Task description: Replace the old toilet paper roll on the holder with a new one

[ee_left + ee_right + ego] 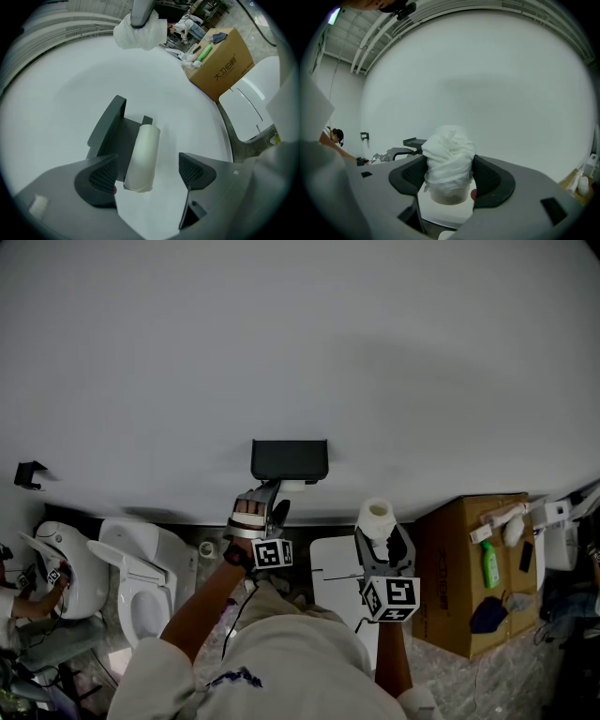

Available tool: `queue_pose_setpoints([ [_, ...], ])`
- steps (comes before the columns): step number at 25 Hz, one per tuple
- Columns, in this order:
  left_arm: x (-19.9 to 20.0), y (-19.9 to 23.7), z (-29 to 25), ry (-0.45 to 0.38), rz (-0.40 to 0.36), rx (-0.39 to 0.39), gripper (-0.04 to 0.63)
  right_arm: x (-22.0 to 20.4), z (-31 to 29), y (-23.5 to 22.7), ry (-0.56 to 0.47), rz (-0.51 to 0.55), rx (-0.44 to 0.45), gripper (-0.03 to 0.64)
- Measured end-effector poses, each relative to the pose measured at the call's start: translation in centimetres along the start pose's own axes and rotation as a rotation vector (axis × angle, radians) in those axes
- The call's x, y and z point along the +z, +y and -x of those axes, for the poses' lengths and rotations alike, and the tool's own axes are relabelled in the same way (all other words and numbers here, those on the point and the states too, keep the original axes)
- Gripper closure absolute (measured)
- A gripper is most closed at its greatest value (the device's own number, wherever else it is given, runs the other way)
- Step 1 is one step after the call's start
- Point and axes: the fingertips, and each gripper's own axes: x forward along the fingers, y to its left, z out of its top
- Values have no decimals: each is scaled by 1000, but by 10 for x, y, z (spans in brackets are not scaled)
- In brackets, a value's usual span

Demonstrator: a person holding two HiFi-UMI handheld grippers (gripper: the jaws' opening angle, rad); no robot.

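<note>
The left hand-held gripper (147,163) holds its jaws apart on either side of a thin white paper roll (142,154), neither pad pressing it. The roll sits on a dark holder (108,131) on the white wall (56,89).

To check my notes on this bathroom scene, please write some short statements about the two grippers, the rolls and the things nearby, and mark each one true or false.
1. The right gripper is shut on the full white toilet paper roll. True.
2. The left gripper squeezes the thin pale nearly empty roll. False: its jaws stand apart on either side of that roll, not pressing it.
3. That roll sits on the dark grey wall holder. True.
4. In the head view, the brown cardboard box stands left of the white toilet. False: the box is at the right, the toilet at the left.
</note>
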Motion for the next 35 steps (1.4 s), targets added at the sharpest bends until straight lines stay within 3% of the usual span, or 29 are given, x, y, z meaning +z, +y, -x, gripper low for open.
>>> queue_pose_setpoints([
  [5, 0, 6, -3, 3, -7, 33, 270, 0, 3, -3, -1, 3, -5, 318],
  [16, -1, 13, -4, 23, -26, 64, 336, 0, 5, -5, 5, 6, -2, 318],
  [19, -5, 12, -5, 52, -40, 69, 422, 0, 5, -5, 3, 8, 0, 318],
  [35, -3, 14, -5, 60, -81, 81, 430, -2, 4, -8, 5, 1, 0, 318],
])
